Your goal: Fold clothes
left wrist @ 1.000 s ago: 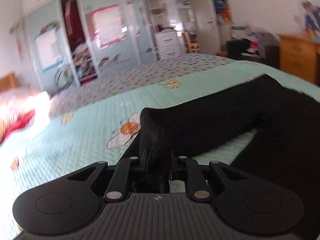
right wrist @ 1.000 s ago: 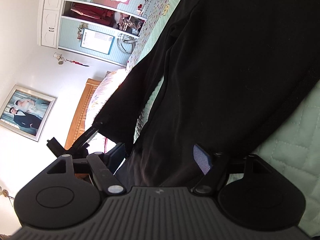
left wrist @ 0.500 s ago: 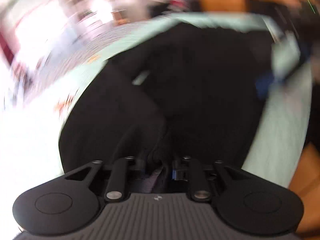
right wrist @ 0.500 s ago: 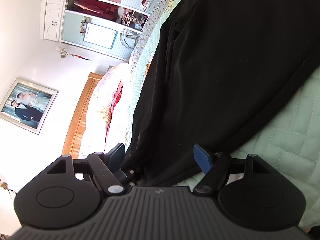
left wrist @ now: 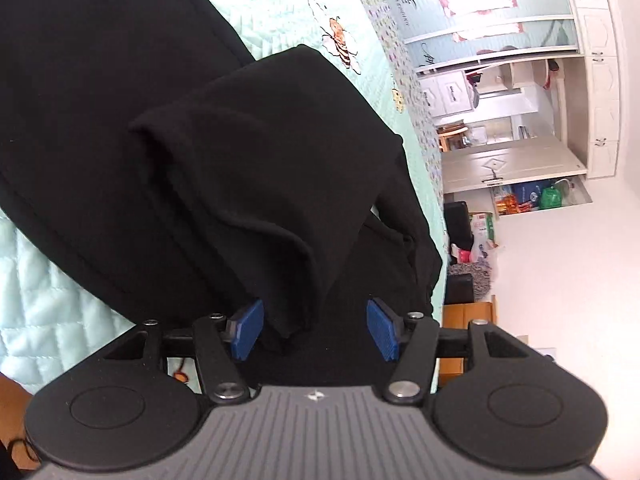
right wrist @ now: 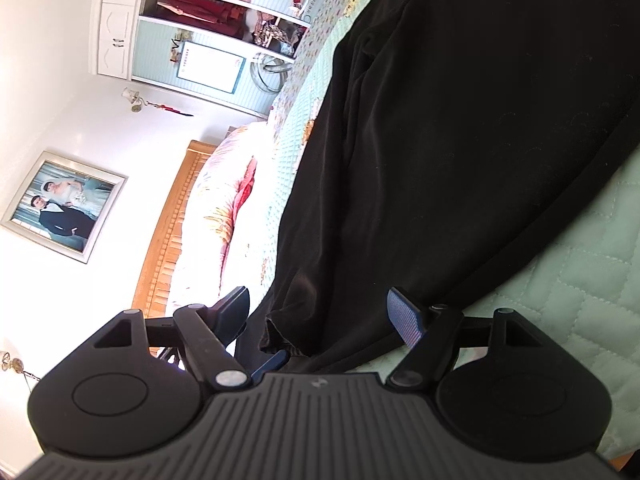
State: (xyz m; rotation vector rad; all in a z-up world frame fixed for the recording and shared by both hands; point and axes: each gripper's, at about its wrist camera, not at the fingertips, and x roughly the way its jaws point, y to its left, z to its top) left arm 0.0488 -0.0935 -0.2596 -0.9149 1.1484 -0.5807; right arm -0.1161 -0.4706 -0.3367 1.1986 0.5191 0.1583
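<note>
Lying across a mint-green quilted bedspread [left wrist: 48, 312], a black knit garment [left wrist: 248, 168] has a folded end between the left gripper [left wrist: 316, 330]'s opening fingers; the right gripper [right wrist: 324, 316]'s fingers stand wide around its hem, contact unclear.

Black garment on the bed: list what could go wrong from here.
1. The left gripper is opening its jaws with the folded flap of the black garment hanging loose between them; the flap could slump and undo the fold.
2. The fabric could catch on a blue pad as the gripper backs away.
3. The right gripper is open around the garment's edge, so nothing pins it to the quilt.
</note>
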